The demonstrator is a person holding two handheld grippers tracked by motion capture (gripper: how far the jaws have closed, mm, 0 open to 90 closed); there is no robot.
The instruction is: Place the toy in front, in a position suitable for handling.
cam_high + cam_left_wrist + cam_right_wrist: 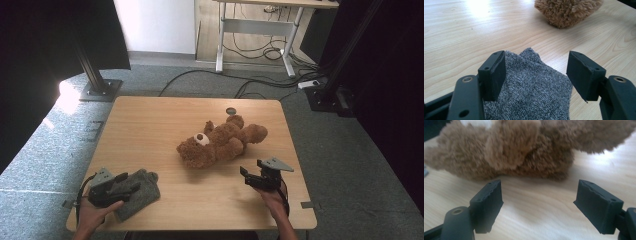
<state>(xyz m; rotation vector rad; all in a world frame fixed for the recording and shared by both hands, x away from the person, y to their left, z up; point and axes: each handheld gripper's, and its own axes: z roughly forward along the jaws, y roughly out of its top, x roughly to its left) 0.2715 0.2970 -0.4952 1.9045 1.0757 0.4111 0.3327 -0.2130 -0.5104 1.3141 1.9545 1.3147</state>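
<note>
Grey carpet with loose black cables runs around the pale wooden surface (150,125), and a white-legged desk (260,30) stands farther back. On the surface, right of centre, a brown teddy bear (220,142) lies on its back. Its long axis runs on a slant, head toward the near left, legs toward the far right, and its white muzzle faces up. A small dark disc (230,110) sits just beyond it. At the near left corner lies a grey towelling cloth (534,85). The left gripper (536,75) hangs low over it, jaws spread wide with the cloth between them, not pinched. The right gripper (537,203) sits near the bear's side, jaws wide apart with bare wood between them, pointed at the fur.
</note>
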